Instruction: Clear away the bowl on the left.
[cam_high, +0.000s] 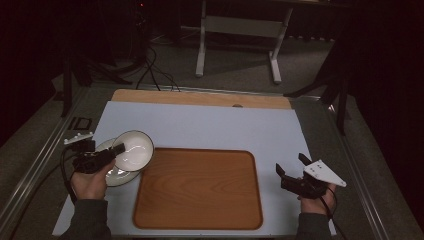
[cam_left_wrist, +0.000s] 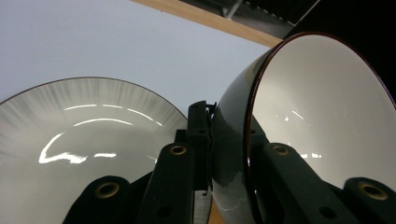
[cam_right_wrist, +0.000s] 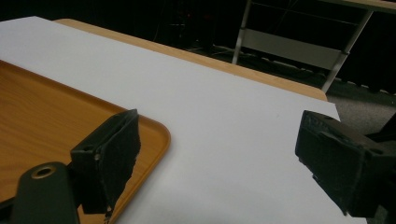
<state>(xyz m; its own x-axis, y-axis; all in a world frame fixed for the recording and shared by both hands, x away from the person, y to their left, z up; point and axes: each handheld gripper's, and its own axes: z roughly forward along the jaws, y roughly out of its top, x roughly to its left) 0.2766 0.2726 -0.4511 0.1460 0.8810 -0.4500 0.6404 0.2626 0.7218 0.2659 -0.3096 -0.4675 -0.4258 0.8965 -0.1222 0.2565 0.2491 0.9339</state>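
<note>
Black jaws of the left gripper (cam_left_wrist: 229, 154) are clamped on the wall of the bowl (cam_left_wrist: 322, 112), one pad inside and one outside the dark rim; the bowl is held tilted on edge just above the plate (cam_left_wrist: 70, 140), at the left of the white table mat (cam_high: 210, 125). Bowl and plate are seen just left of the wooden tray (cam_high: 200, 190), bowl rim near the tray's far-left corner. Right gripper (cam_high: 292, 167) is held with jaws spread wide and nothing between them, over the mat right of the tray.
</note>
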